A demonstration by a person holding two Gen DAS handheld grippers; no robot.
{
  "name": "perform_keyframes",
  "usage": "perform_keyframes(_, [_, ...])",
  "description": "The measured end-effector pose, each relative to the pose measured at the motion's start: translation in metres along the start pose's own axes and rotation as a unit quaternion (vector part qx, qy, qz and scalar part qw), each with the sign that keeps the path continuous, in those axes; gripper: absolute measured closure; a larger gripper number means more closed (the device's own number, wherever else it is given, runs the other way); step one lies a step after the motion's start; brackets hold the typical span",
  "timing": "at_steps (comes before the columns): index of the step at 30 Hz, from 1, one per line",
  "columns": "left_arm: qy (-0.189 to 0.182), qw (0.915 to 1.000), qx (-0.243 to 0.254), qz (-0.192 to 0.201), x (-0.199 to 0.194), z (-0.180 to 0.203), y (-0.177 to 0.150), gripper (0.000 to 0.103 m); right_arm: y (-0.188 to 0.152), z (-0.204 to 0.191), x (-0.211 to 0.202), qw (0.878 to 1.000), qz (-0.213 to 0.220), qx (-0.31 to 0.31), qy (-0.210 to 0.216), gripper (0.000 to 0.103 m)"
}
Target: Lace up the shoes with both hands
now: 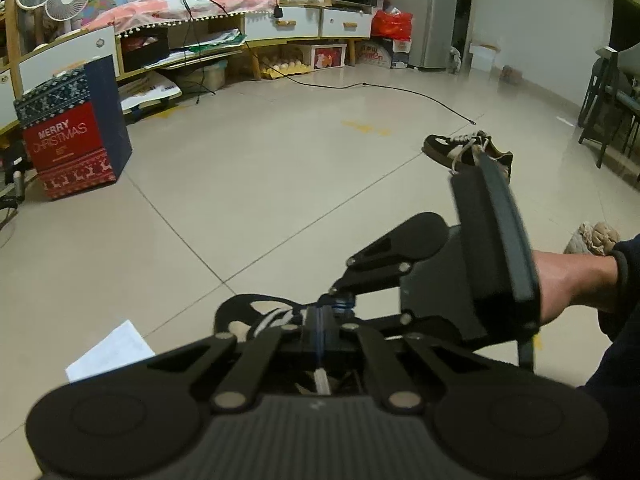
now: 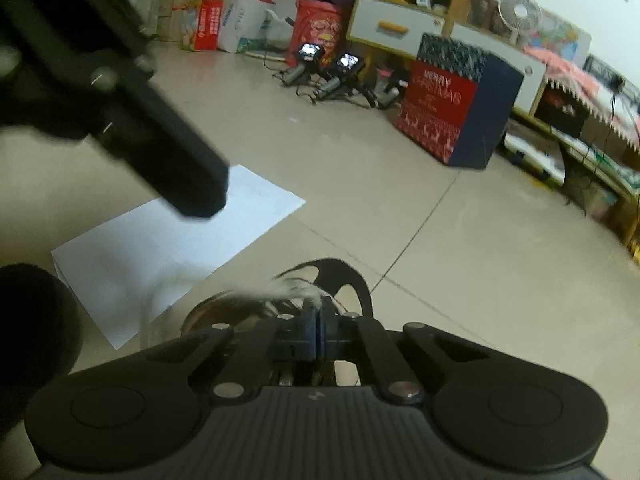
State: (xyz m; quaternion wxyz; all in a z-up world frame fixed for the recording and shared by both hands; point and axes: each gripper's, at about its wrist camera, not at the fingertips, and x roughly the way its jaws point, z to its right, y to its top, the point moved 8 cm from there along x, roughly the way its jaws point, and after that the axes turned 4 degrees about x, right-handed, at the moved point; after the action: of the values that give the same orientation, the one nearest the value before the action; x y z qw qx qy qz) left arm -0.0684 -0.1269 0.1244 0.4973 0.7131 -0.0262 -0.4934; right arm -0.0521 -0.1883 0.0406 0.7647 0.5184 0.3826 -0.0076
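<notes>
A dark shoe with white laces sits on the floor right under both tools. My left gripper is shut, and a strip of lace runs between its blue pads. My right gripper, held by a hand, reaches in from the right with its tips beside the left ones. In the right wrist view my right gripper is shut, and the blurred lace ends at its tips above the shoe. The left tool's black body fills the upper left. A second matching shoe lies farther off.
A white sheet of paper lies on the tiles left of the shoe. A Christmas gift box stands at the left, before low shelves. A black cable crosses the floor. Dark chairs stand at the right edge.
</notes>
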Motion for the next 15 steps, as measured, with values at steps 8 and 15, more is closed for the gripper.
perform_keyframes(8, [0.005,0.9996,-0.021,-0.015,0.005,-0.01,-0.013,0.102,0.013,0.004,-0.013,0.998,0.054,0.041,0.014,0.102])
perform_keyframes(15, [0.036,0.9976,-0.057,-0.019,0.005,-0.031,-0.02,0.101,0.029,0.032,-0.025,0.98,0.106,0.166,0.022,0.102])
